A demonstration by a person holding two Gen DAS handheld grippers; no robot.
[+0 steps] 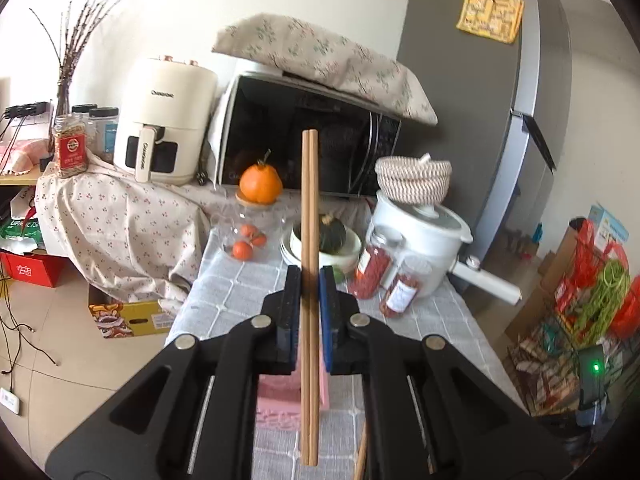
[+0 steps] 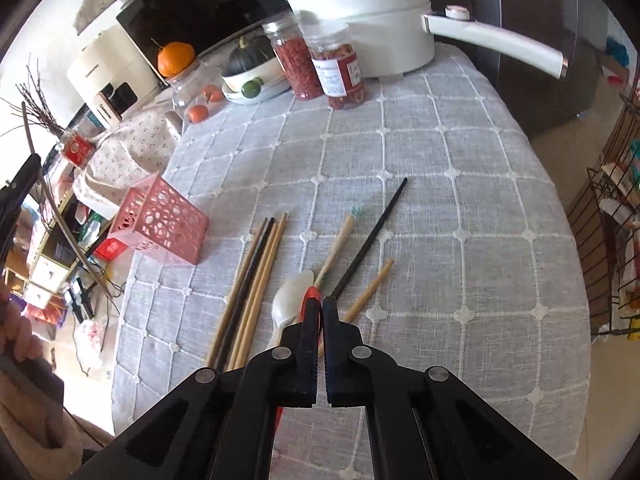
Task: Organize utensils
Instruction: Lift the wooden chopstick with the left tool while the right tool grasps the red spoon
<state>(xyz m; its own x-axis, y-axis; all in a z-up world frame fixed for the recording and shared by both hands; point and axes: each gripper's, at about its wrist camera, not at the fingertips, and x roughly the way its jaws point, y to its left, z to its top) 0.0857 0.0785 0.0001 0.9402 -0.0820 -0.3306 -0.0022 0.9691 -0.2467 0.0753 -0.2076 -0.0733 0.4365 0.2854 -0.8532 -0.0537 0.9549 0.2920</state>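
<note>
My left gripper (image 1: 310, 280) is shut on a pair of wooden chopsticks (image 1: 309, 208) and holds them upright above the pink utensil holder (image 1: 280, 394), which shows below the jaws. In the right wrist view the pink holder (image 2: 162, 222) stands at the table's left edge. My right gripper (image 2: 321, 306) is shut just above the table, with a red-handled utensil (image 2: 311, 294) beside its left finger; whether it is gripped is unclear. Several chopsticks (image 2: 256, 280), a white spoon (image 2: 290, 298), a black chopstick (image 2: 372, 236) and a bamboo chopstick (image 2: 370, 290) lie on the grey tablecloth (image 2: 460, 184).
At the table's far end stand a white pot (image 2: 372, 20), two jars of red dried goods (image 2: 320, 64), a bowl with a squash (image 2: 250, 72) and a glass jar with oranges (image 2: 192, 92). A microwave (image 1: 304, 136) and air fryer (image 1: 164, 120) sit behind. A wire rack (image 2: 616, 240) is on the right.
</note>
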